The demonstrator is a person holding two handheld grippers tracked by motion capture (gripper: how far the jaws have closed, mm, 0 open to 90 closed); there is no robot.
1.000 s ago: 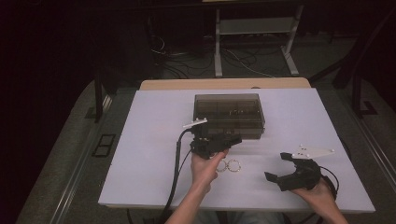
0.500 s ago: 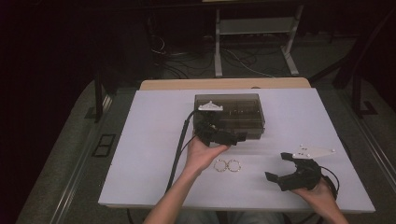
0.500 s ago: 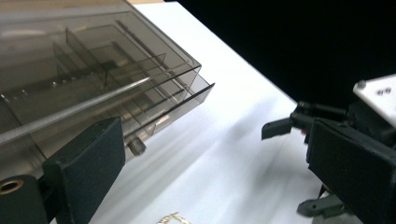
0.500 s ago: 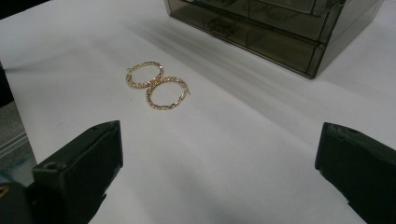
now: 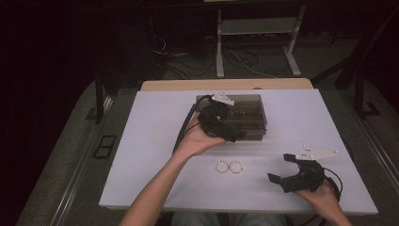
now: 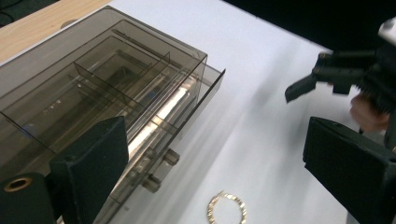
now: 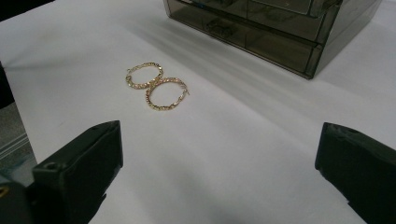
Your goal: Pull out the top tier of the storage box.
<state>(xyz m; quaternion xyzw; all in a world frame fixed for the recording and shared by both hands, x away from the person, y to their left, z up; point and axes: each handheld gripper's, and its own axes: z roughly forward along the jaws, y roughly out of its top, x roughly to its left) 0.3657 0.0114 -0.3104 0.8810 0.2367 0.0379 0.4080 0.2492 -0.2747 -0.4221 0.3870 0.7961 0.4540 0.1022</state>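
Fingers of the left gripper (image 5: 234, 135) are standing apart at the box (image 5: 249, 115) mid-frame; right gripper (image 5: 283, 170) is gaping too. Nudging the drawer (image 6: 187, 119) risks shoving the box onto the earrings (image 5: 228, 166) below.

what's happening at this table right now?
A person works a two-jaw gripper in each hand. The left gripper, jaws open, is at the front of the smoky transparent plastic drawer box, whose top drawer sits slightly pulled out. The right gripper, also open and empty, rests near the table's front right. Two gold hoop earrings lie side by side, touching, on the white surface between box and person.
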